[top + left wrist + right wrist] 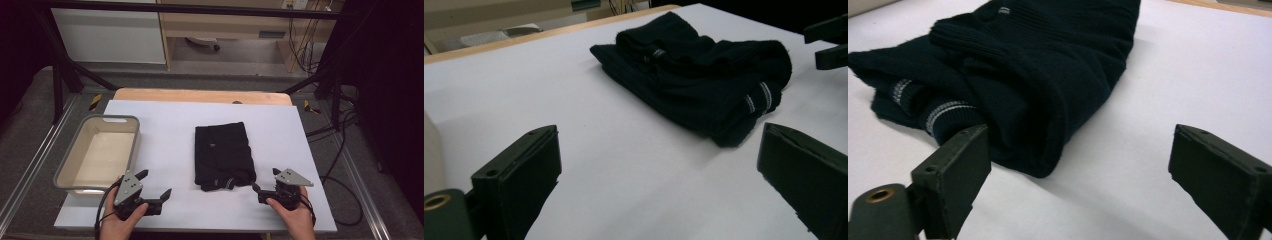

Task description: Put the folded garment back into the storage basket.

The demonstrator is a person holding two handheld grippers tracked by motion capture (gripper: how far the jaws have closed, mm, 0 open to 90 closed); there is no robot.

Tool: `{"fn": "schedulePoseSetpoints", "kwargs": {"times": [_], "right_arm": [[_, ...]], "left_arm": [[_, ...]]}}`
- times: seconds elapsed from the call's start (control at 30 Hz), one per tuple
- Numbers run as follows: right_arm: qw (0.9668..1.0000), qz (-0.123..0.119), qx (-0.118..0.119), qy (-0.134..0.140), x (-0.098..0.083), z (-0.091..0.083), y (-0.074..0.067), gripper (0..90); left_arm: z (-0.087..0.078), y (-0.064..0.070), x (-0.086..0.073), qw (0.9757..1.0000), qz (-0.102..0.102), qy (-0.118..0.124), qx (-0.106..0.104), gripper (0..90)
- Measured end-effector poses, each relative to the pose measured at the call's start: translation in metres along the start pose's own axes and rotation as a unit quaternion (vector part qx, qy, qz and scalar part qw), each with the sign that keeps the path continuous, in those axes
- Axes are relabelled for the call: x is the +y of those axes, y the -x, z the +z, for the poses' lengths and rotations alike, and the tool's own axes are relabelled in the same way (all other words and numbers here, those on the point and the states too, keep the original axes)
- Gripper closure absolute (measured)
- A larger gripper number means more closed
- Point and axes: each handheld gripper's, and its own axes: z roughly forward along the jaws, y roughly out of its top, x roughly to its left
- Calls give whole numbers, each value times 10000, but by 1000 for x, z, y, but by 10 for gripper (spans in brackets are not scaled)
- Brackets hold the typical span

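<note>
From the high view, we see the folded black knit garment with striped cuffs [223, 156] lying mid-sheet on the white table cover [170, 130], with the grey plastic bin [75, 182] at the left, probably where it is meant to go. Our left gripper [155, 186] rests between bin and garment with its jaws spread and empty; our right gripper [266, 181] sits just beside the garment's near right corner, also spread.

In the left gripper view, the garment [704, 85] lies ahead, well apart from the jaws.

In the right gripper view, the garment's folded edge [1013, 85] lies against the left jaw, ungripped, likely lined up for a pinch.
</note>
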Motion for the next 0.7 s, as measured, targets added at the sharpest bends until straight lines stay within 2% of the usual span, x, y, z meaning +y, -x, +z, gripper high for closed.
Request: {"fn": "schedulePoseSetpoints", "kwargs": {"times": [0.03,0.17,0.2,0.27,0.3,0.37,0.4,0.47,0.57,0.6,0.63,0.7], "right_arm": [[10000,-31,41,-32,-1,1,-1,119],[9999,-54,46,-97,-2,2,-1,119],[9999,-54,46,-97,-2,2,-1,119],[9999,-39,33,-116,-2,2,0,119],[9999,-31,23,-129,-2,2,-1,119],[9999,-19,16,-141,-2,2,-1,124],[9999,-19,16,-141,-2,2,-1,124],[9999,-42,28,-104,-1,2,-2,138],[10000,-1,34,-77,0,3,-3,138],[10000,-12,35,-65,-1,3,-3,139],[10000,-10,48,-85,-1,3,-4,140],[9999,-30,63,-123,-2,3,-4,140]], "left_arm": [[12,5,1,9999,10,-123,-64,45],[36,15,1,9988,138,-442,-128,53],[36,15,1,9988,138,-442,-128,58],[48,20,-1,9976,179,-625,-233,67],[59,24,-1,9961,161,-791,-353,75],[70,30,-2,9949,169,-885,-456,110],[70,30,-2,9949,169,-885,-456,137],[86,41,-2,9921,310,-1056,-603,162],[100,48,-2,9901,222,-1147,-772,238],[100,48,-2,9901,222,-1147,-772,260],[109,51,-1,9885,266,-1276,-767,281],[113,52,0,9880,308,-1332,-715,311]]}}
